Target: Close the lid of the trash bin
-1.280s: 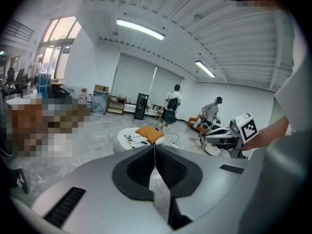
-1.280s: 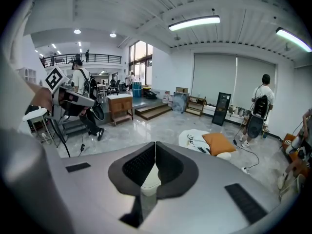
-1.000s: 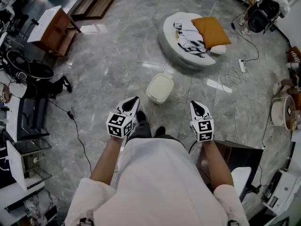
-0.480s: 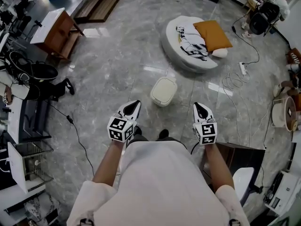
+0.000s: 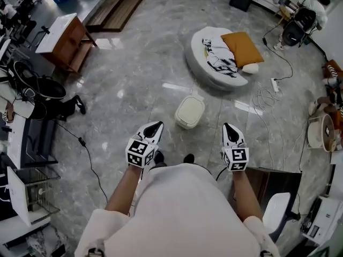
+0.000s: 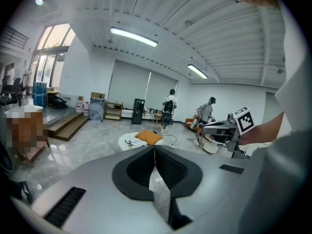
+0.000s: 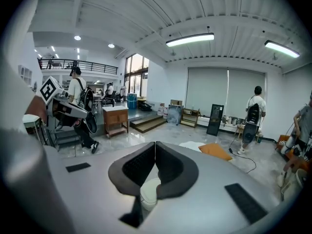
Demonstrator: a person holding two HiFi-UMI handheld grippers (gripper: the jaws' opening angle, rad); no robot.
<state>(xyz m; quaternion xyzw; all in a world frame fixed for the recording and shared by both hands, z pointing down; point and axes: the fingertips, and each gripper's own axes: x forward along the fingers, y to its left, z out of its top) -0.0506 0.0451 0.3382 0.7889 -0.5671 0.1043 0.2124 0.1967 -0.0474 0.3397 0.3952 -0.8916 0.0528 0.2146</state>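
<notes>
On the grey marble floor [image 5: 134, 74], just ahead of the person's feet: the cream trash bin [image 5: 184, 124], with its lid [image 5: 190, 110] lying flat over the top as far as the head view shows. Between the lines of the two grippers, nearer the right one, touched by neither.

Left gripper [image 5: 156, 125] held out in front of the body, jaws pressed together with nothing between them. Right gripper [image 5: 229, 126] likewise held out, jaws closed tip to tip and empty. In the right gripper view, a pale part of the bin visible below the closed jaws.

Farther off beyond the bin: a round white cushion [image 5: 201, 52] carrying an orange pillow [image 5: 243, 48] and a black-and-white patterned cloth [image 5: 217, 55]. Off to the left, well apart: a wooden cabinet [image 5: 67, 36] with a white top.
</notes>
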